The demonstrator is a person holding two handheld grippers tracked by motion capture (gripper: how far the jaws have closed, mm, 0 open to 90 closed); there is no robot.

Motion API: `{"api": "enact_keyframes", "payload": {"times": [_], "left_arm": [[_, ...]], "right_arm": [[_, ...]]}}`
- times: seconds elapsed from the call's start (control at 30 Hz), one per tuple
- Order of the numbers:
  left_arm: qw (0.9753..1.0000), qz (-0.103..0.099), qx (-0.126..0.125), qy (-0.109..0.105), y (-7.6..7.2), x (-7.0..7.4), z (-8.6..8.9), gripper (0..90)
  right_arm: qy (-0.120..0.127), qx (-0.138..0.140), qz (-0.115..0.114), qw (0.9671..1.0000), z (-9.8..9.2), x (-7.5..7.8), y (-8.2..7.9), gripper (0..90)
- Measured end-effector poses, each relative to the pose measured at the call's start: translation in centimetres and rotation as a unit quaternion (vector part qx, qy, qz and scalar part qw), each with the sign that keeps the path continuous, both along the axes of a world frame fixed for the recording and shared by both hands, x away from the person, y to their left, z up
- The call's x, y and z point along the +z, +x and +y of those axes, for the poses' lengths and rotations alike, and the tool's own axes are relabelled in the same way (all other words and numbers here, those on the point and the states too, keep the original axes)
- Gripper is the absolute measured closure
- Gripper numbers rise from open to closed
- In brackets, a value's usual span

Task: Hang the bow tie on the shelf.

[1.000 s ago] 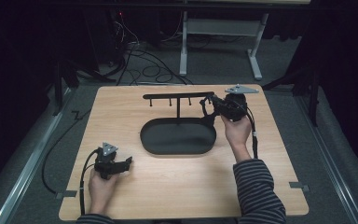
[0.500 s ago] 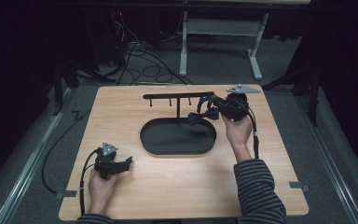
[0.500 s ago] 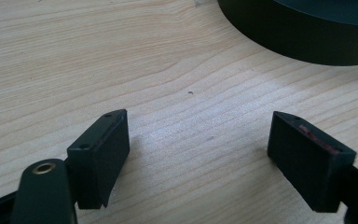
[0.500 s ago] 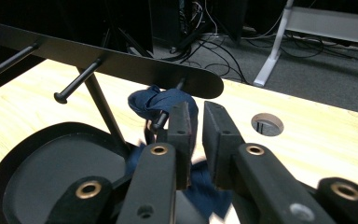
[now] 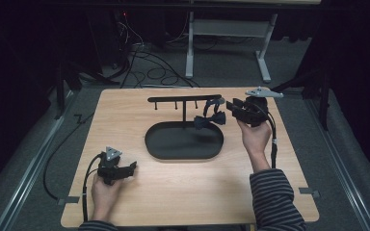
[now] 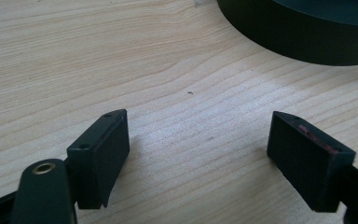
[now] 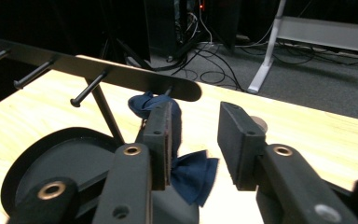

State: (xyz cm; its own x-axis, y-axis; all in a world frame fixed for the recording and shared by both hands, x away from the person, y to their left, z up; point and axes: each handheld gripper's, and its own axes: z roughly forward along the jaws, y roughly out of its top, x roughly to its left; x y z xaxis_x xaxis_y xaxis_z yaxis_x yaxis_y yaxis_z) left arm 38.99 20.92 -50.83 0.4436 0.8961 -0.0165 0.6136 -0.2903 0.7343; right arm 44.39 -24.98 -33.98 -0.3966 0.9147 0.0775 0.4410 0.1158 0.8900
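At far right, the right gripper (image 5: 232,107), jaws apart, sits beside a blue bow (image 5: 210,119) hanging from the rack (image 5: 183,98); near left, the left gripper (image 5: 131,167) rests open.

Dark bow tie (image 5: 210,118) on the rack (image 5: 184,99), right gripper (image 5: 232,108) just beside it.
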Motion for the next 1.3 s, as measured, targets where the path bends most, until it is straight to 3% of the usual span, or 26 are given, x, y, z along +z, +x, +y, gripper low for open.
{"api": "enact_keyframes", "payload": {"times": [0.53, 1.3], "left_arm": [[1.0000, 0.000, 0.000, 0.000, 0.0, 0.0, 0.0, 21.3], [1.0000, 0.000, 0.000, 0.000, 0.0, 0.0, 0.0, 21.2]], "right_arm": [[0.011, -0.013, -0.011, 0.9998, -2.7, 1.7, -3.0, 59.1], [0.025, -0.021, -0.013, 0.9994, -5.7, 1.7, -6.1, 55.5]]}}
